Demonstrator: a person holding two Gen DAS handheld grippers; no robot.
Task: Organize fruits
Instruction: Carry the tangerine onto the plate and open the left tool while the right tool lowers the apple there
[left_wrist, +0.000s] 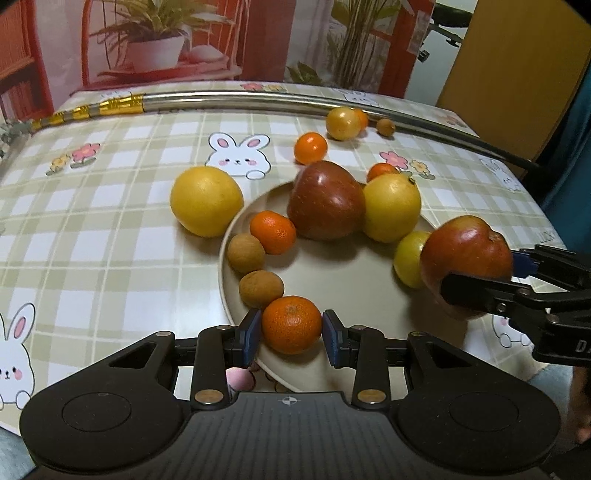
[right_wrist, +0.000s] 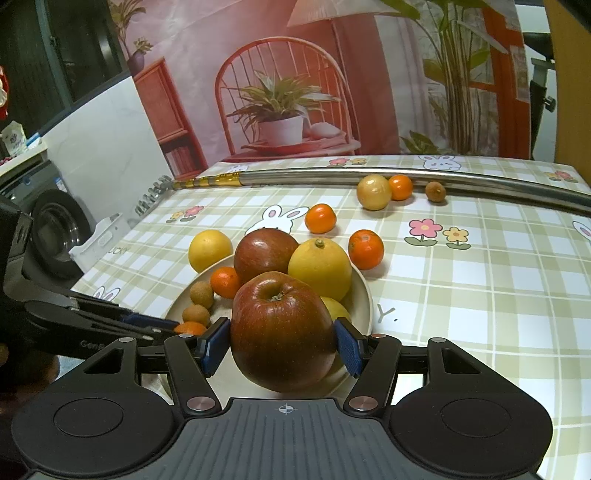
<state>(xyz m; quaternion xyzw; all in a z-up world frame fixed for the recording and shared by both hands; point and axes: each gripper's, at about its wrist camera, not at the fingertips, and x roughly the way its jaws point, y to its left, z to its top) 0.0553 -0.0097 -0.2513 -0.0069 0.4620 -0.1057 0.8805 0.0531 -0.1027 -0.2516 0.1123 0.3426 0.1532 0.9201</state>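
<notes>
A beige plate (left_wrist: 351, 295) holds a red apple (left_wrist: 325, 201), a yellow citrus (left_wrist: 391, 206), a mandarin (left_wrist: 273, 232), two brown longans (left_wrist: 245, 253) and a small yellow fruit (left_wrist: 408, 258). At the plate's near rim my left gripper (left_wrist: 291, 338) is shut on another mandarin (left_wrist: 291, 325), with both blue pads against its sides. My right gripper (right_wrist: 282, 343) is shut on a second red apple (right_wrist: 282, 332), held over the plate's (right_wrist: 365, 302) near right side. In the left wrist view that held apple (left_wrist: 465, 258) hangs at the right.
Loose on the checked tablecloth: a large yellow fruit (left_wrist: 206, 201) left of the plate, two mandarins (left_wrist: 310, 147) (left_wrist: 382, 170) behind it, and a yellowish fruit (left_wrist: 342, 122), a mandarin and a longan (left_wrist: 385, 126) against a metal pole (left_wrist: 229, 99) along the far edge.
</notes>
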